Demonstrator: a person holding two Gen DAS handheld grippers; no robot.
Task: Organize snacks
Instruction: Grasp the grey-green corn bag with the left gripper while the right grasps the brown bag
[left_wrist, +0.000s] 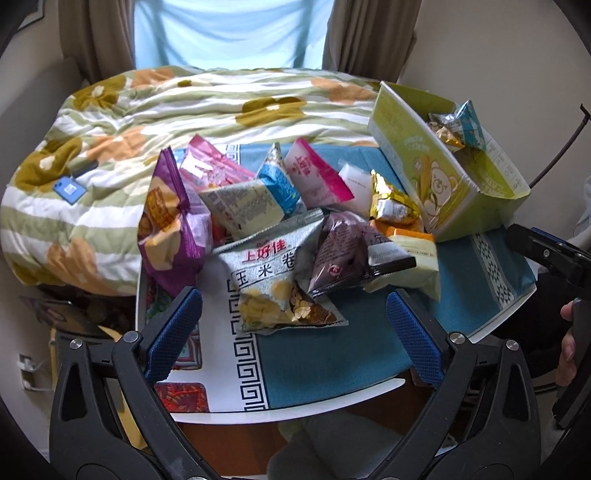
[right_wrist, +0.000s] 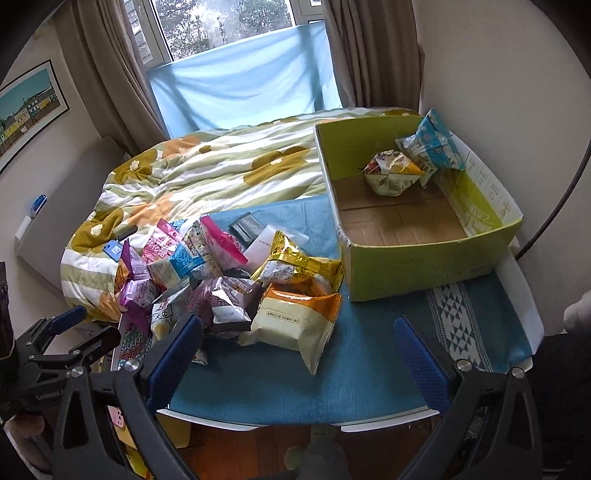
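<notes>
A pile of snack bags lies on the blue table cloth (left_wrist: 332, 354): a silver corn-roll bag (left_wrist: 275, 280), a purple bag (left_wrist: 166, 221), a dark maroon bag (left_wrist: 343, 251), a gold bag (right_wrist: 299, 264) and a cream-and-orange bag (right_wrist: 295, 321). A green cardboard box (right_wrist: 417, 258) stands at the back right and holds two bags, a yellow-white one (right_wrist: 391, 173) and a blue-white one (right_wrist: 432, 144). My left gripper (left_wrist: 291, 336) is open and empty just in front of the silver bag. My right gripper (right_wrist: 295, 354) is open and empty, near the cream-and-orange bag.
A flowered quilt (right_wrist: 207, 166) covers the bed behind the table. A blue phone (left_wrist: 68, 189) lies on the quilt at left. The table's white front edge (right_wrist: 388, 421) is close to both grippers. Curtains and a window are behind the bed. Wall on the right.
</notes>
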